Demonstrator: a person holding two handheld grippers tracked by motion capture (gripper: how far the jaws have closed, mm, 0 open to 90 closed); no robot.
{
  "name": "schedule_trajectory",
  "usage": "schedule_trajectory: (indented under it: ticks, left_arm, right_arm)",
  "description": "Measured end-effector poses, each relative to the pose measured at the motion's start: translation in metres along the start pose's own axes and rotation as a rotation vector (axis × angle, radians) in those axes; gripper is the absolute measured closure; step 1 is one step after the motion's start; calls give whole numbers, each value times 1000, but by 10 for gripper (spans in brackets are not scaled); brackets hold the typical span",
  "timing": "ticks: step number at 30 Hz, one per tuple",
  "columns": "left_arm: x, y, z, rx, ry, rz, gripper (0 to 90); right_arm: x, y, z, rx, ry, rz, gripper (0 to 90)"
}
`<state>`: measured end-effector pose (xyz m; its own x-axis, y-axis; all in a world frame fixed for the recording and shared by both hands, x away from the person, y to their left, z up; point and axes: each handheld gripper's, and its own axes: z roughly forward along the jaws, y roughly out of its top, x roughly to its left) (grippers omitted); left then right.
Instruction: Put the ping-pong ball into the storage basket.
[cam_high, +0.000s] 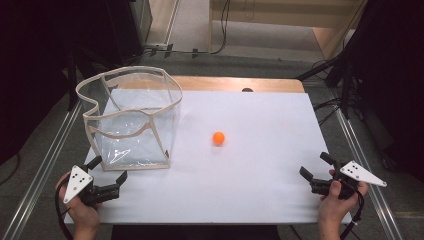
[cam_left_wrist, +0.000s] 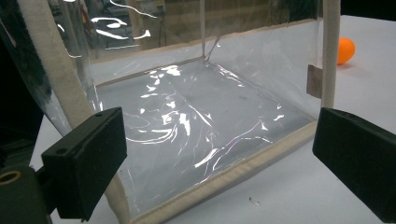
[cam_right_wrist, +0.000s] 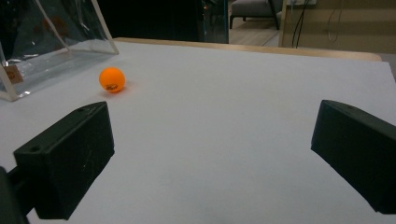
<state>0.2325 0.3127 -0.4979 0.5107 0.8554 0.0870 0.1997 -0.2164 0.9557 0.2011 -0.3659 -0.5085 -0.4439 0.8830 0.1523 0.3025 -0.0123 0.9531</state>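
Note:
An orange ball (cam_high: 218, 138) lies on the white table top (cam_high: 260, 165), right of a clear plastic bag with beige trim (cam_high: 131, 120) that stands open at the left. My left gripper (cam_high: 108, 170) is open at the bag's near bottom edge, its jaws wide apart and empty. The left gripper view looks into the bag (cam_left_wrist: 196, 116), with the ball (cam_left_wrist: 345, 50) beyond its right corner post. My right gripper (cam_high: 316, 166) is open near the table's front right, held apart from the ball. The right gripper view has the ball (cam_right_wrist: 112, 80) at upper left, beside the bag (cam_right_wrist: 51, 42).
A wooden strip (cam_high: 235, 83) runs along the table's far edge. Metal rails (cam_high: 45, 165) flank both sides. Dark equipment and cables (cam_high: 360, 75) stand on the floor beyond the table.

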Motion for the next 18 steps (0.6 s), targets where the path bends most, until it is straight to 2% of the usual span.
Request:
schedule_trajectory:
  ticks: [1,3,6,12,18]
  left_arm:
    - [0,0,0,0,0,0,36]
    - [-1,0,0,4,4,3,36]
    - [-1,0,1,5,9,3,36]
    - [-1,0,1,6,11,6,36]
    - [-2,0,1,7,10,15,36]
  right_arm:
    - [5,4,3,15,4,-27,0]
    - [6,5,4,20,8,-35,0]
    - [10,10,12,67,80,-62,0]
    - [20,22,20,88,91,-92,0]
    - [27,35,36,144,131,-125,0]
